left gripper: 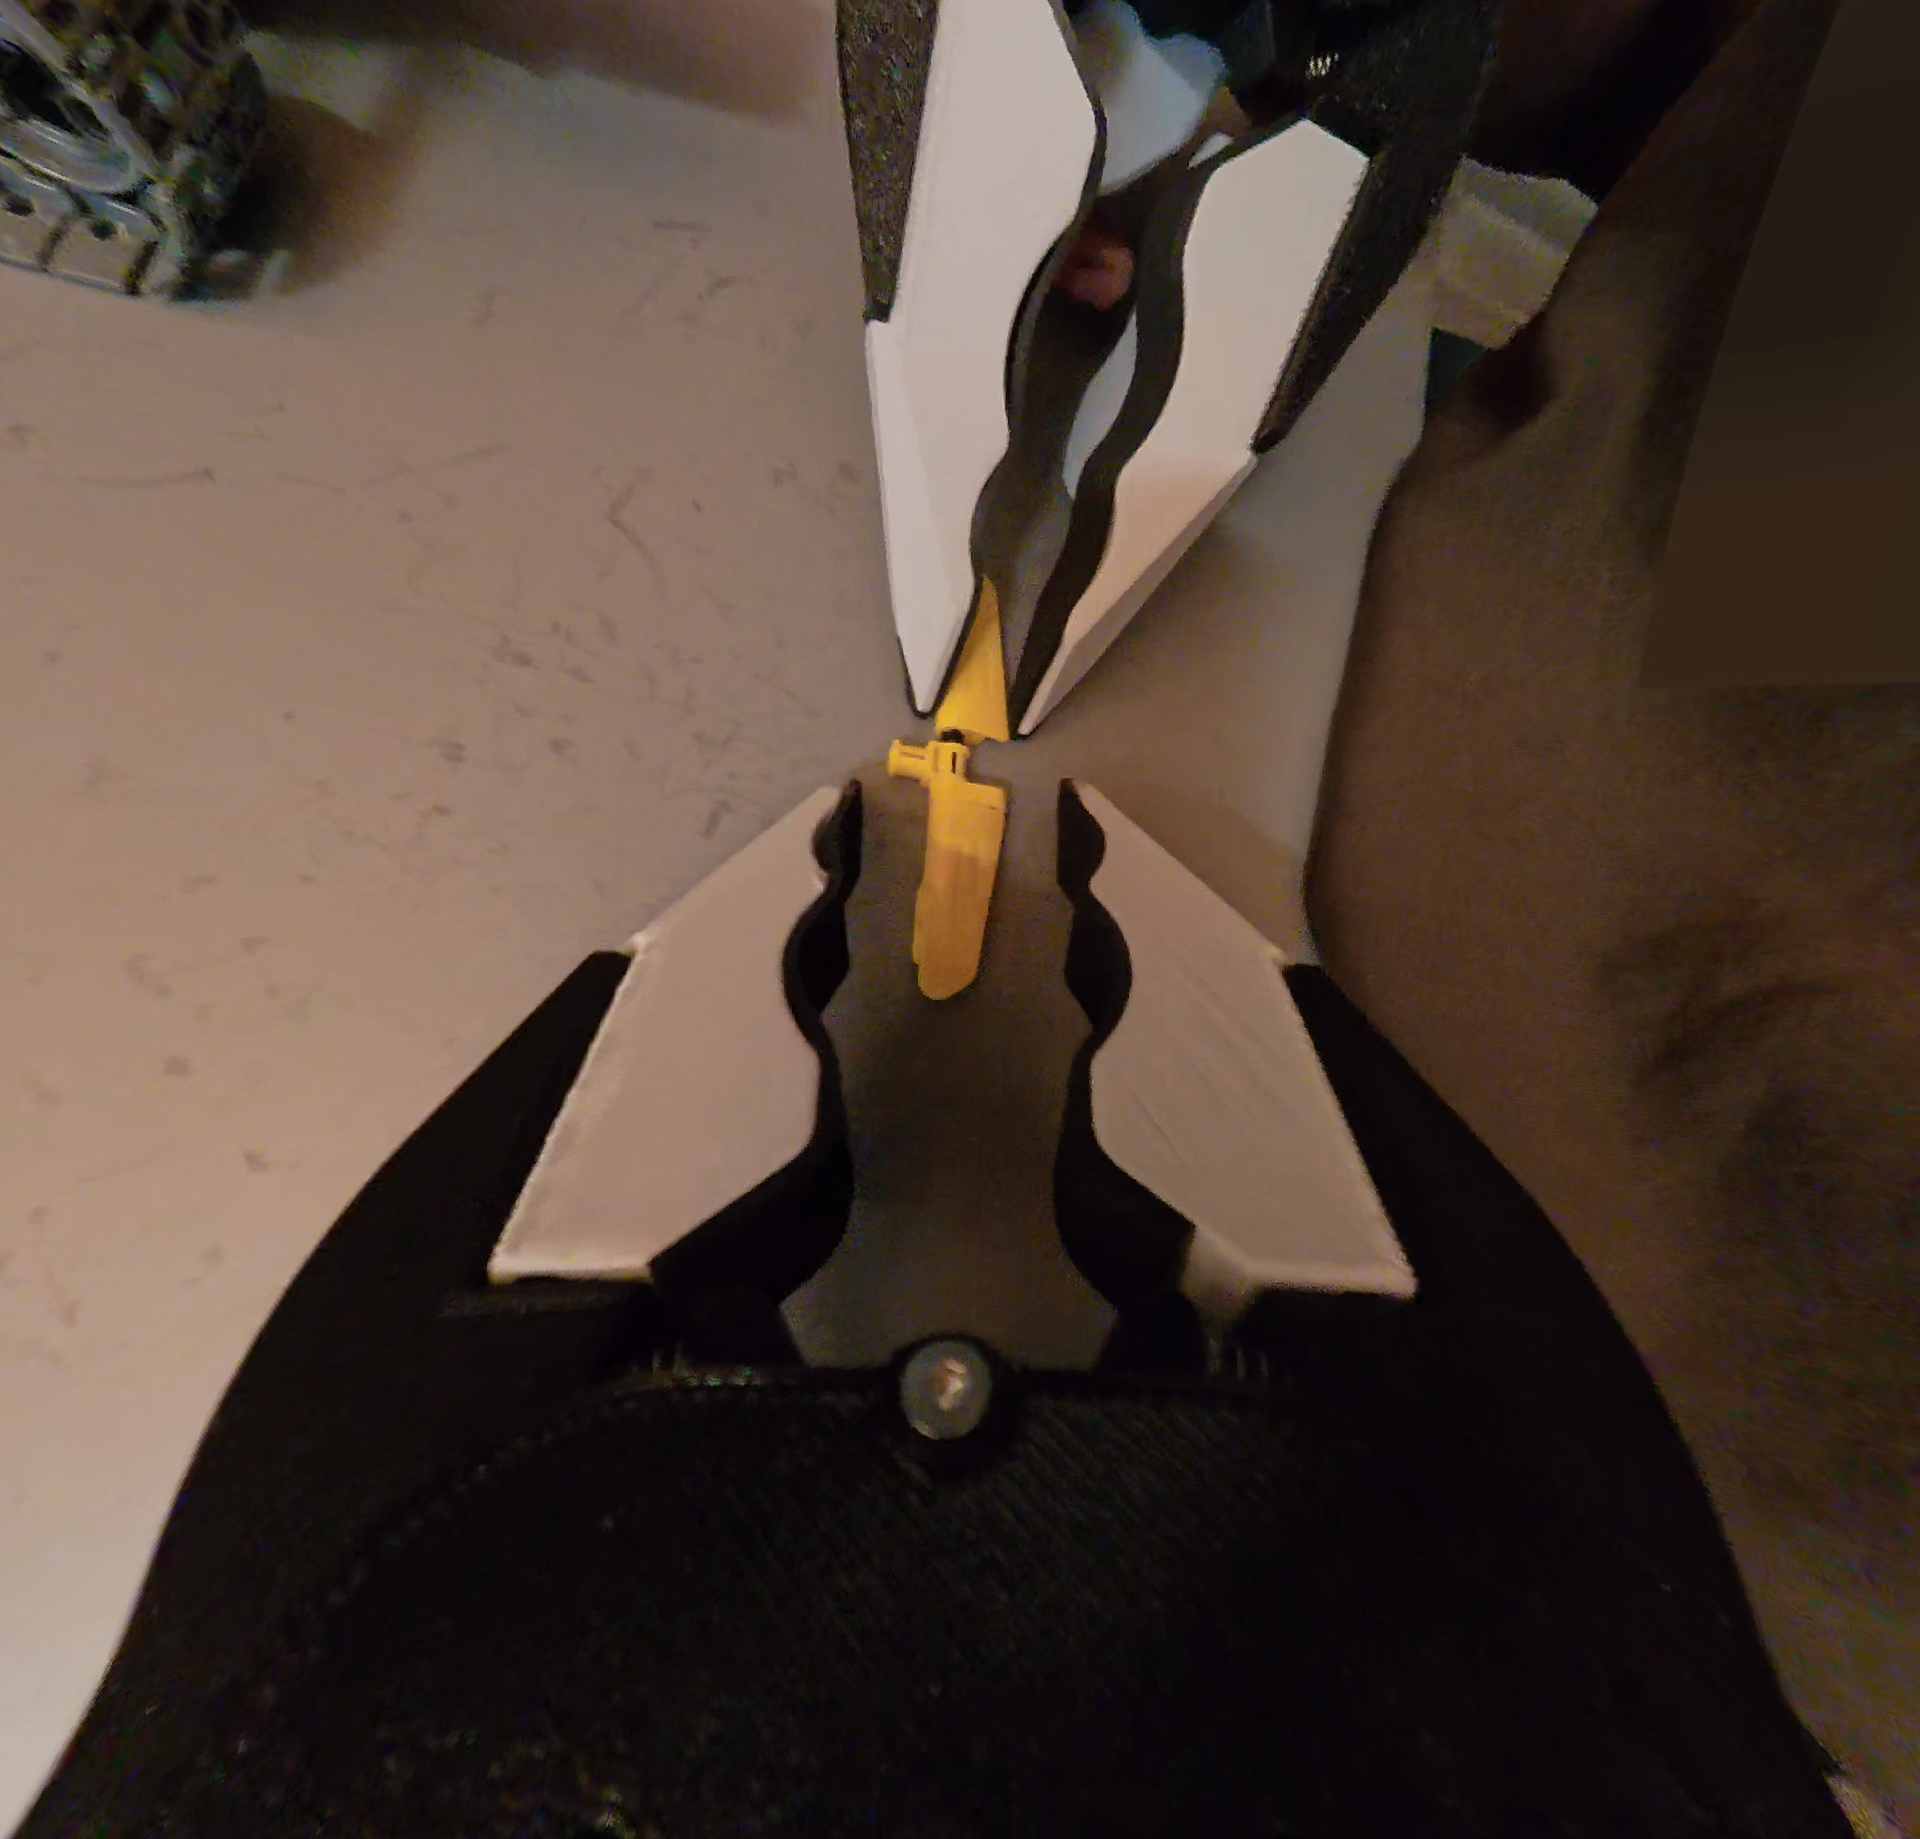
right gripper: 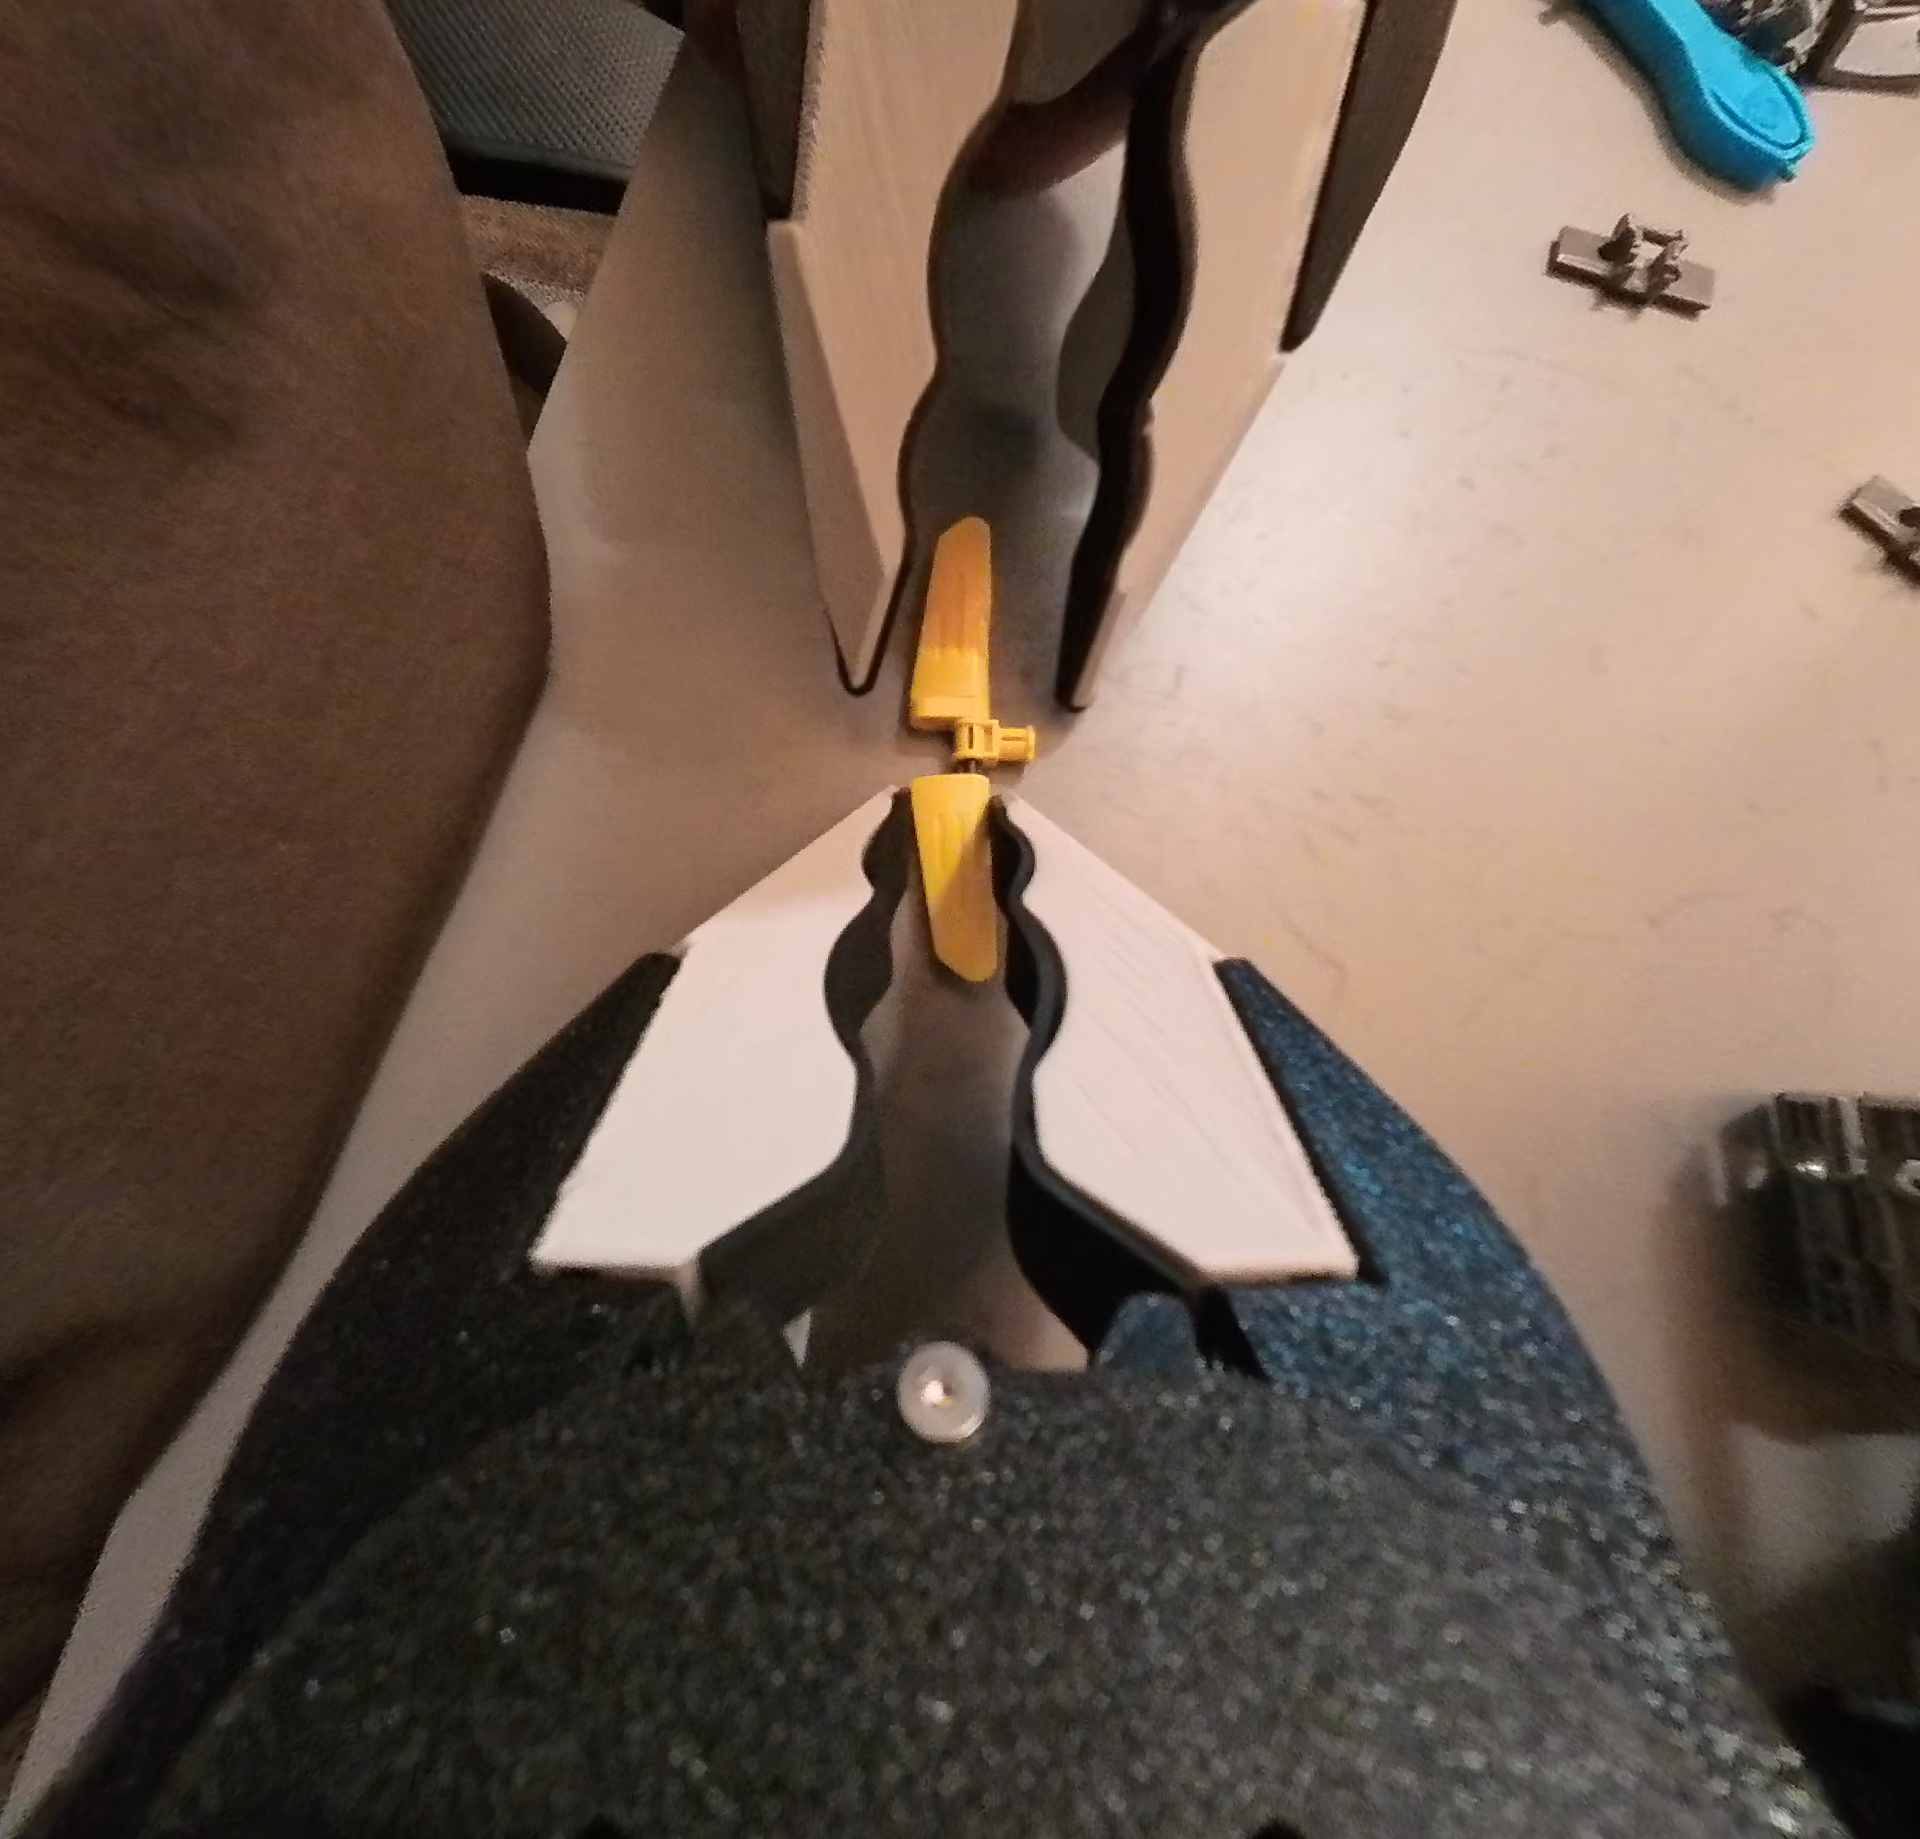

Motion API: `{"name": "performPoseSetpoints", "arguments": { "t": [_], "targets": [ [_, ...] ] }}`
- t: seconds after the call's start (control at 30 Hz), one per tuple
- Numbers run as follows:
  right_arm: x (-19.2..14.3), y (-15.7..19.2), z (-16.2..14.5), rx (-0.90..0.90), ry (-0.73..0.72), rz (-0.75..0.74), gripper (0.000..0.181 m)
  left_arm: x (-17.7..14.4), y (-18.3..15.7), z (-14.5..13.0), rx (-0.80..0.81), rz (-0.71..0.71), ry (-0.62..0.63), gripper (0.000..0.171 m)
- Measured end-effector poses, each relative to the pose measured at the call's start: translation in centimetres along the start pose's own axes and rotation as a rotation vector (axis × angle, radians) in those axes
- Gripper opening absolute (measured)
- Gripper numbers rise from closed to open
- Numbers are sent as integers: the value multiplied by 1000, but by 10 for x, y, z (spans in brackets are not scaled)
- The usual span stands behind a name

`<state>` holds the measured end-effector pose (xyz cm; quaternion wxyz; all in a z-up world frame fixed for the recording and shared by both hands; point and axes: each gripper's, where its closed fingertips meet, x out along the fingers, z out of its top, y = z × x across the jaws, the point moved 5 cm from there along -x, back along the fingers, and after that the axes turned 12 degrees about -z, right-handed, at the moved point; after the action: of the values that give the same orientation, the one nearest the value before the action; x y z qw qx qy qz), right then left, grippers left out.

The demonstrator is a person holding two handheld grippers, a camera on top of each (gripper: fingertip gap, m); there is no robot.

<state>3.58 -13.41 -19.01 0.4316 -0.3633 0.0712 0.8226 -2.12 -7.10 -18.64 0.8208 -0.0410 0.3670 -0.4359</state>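
Observation:
A small yellow piece of two flat blades joined by a short cross pin (left gripper: pixel 925 753) hangs over the pale table (left gripper: pixel 416 646) between two grippers set tip to tip. My right gripper (right gripper: pixel 949 800) is shut on one blade (right gripper: pixel 958 880); it also shows at the top of the left wrist view (left gripper: pixel 971 717). My left gripper (left gripper: pixel 958 797) is open, with the other blade (left gripper: pixel 951 875) lying between its fingers and not touching them. The left gripper shows at the top of the right wrist view (right gripper: pixel 966 693), with that blade (right gripper: pixel 954 615) in its gap.
A grey and black brick-built model (left gripper: pixel 104 106) stands at the far left. A blue plastic part (right gripper: pixel 1683 64), small dark grey parts (right gripper: pixel 1631 267) and a dark grey block (right gripper: pixel 1818 1218) lie on the table to the right. Brown cloth (right gripper: pixel 208 646) lies past the table's edge. The grippers are tip to tip, or close to it.

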Motion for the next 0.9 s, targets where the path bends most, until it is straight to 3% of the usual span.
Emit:
{"name": "performPoseSetpoints", "arguments": {
  "t": [0.33,0.47,0.63,0.9],
  "targets": [
    [-2,-5,2,36,-18,-8,14,2,6,21,16,31,-92,40],
    [-10,-19,8,92,-106,-90,14,-22,15,45,5,54,-107,59],
    [-14,-36,6,134,-128,-192,14,-52,42,80,75,104,-251,63],
    [-14,-45,0,174,-94,-255,14,-57,68,66,72,126,-309,52]
  ]
}}
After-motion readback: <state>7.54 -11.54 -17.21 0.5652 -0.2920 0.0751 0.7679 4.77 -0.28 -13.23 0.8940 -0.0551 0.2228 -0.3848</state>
